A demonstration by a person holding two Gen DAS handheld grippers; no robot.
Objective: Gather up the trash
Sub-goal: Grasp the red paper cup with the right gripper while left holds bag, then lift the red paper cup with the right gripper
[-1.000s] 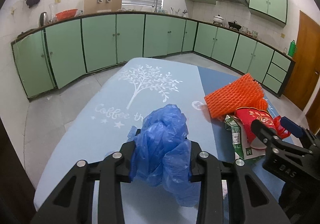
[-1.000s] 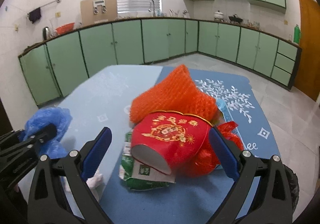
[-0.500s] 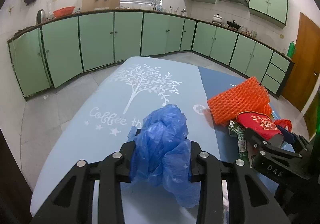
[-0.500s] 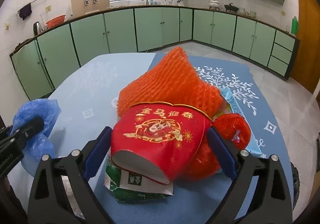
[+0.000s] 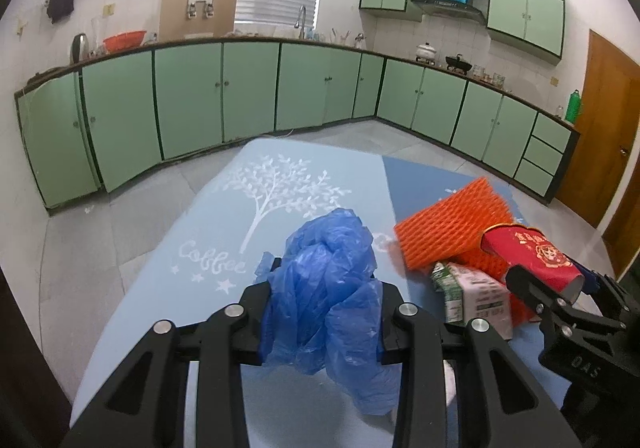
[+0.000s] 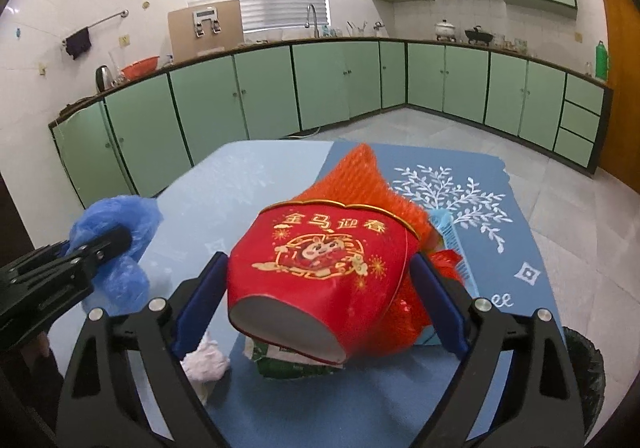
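Two grippers are in my hands, and both have trash between their fingers. My left gripper (image 5: 324,312) is clamped on a crumpled blue plastic bag (image 5: 326,280); the black fingers (image 5: 260,322) press into it from both sides and the loose end of the bag hangs down below them. My right gripper (image 6: 320,288) has a red paper cup (image 6: 320,268) between its blue pads (image 6: 200,300). The cup lies on its side with its grey inside facing me and gold print on its wall. These jaws have just been closing in, and the pads now sit against the cup's two sides, so I read it as a grip on the cup.

Just under the cup's mouth lies a flattened green and white carton (image 6: 288,364), and beside it, near my right gripper's left finger, a crumpled white tissue (image 6: 206,362). Behind and to the right of the cup is a shiny red wrapper (image 6: 412,312), touching it. Behind that is an orange foam net (image 6: 356,176), rising above the cup's rim, with a pale blue ribbed piece (image 6: 448,232) at its right edge.

All of it sits on a blue tablecloth (image 5: 224,232) with white trees printed on it. At the lower right of my right view, a dark bin rim (image 6: 588,364) shows just past the table's edge. Beyond the table are a grey tiled floor and green cabinets (image 5: 188,96).
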